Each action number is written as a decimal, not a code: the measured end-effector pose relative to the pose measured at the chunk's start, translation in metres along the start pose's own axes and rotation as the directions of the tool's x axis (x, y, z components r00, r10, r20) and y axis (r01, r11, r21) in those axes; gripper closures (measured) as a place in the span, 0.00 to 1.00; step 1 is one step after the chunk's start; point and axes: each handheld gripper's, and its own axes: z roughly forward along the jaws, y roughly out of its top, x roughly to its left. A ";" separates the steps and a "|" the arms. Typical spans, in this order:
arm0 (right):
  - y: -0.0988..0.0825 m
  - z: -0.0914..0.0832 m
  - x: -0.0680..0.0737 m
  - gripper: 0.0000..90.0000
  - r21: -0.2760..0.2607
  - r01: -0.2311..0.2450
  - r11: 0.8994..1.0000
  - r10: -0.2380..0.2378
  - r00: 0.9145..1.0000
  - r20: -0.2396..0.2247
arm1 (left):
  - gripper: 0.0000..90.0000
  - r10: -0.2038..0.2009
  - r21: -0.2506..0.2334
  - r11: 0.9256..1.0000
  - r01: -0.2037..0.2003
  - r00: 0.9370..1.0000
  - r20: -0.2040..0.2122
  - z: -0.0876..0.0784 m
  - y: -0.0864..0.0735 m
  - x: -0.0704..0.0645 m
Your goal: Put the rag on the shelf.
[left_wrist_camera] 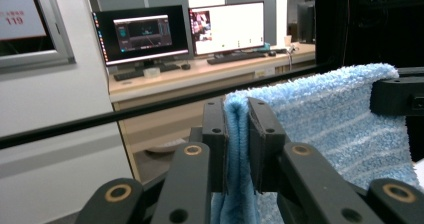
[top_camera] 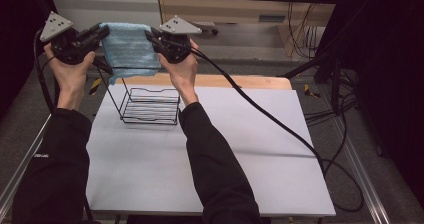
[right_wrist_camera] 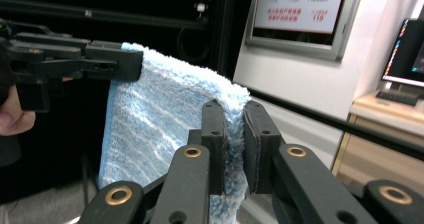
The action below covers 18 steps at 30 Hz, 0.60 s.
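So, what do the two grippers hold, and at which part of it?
Both hold the blue towel by its top edge: the left gripper pinches one upper corner, the right gripper the other. It hangs between them above the wire rack.

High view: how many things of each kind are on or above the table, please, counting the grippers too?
Blue towel: 1
Black wire rack: 1
Grippers: 2, the left gripper and the right gripper, both shut on the towel
Total: 4
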 end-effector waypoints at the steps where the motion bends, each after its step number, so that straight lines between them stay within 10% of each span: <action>1: -0.004 -0.001 0.002 0.91 0.008 0.002 1.000 -0.002 1.000 -0.009 | 0.88 -0.006 0.001 1.000 0.006 1.000 0.008 -0.002 -0.004 0.000; 18: -0.009 -0.027 0.017 0.90 0.118 -0.050 0.992 0.057 0.997 -0.055 | 0.88 -0.071 0.035 0.997 0.068 0.991 0.113 -0.027 -0.019 -0.009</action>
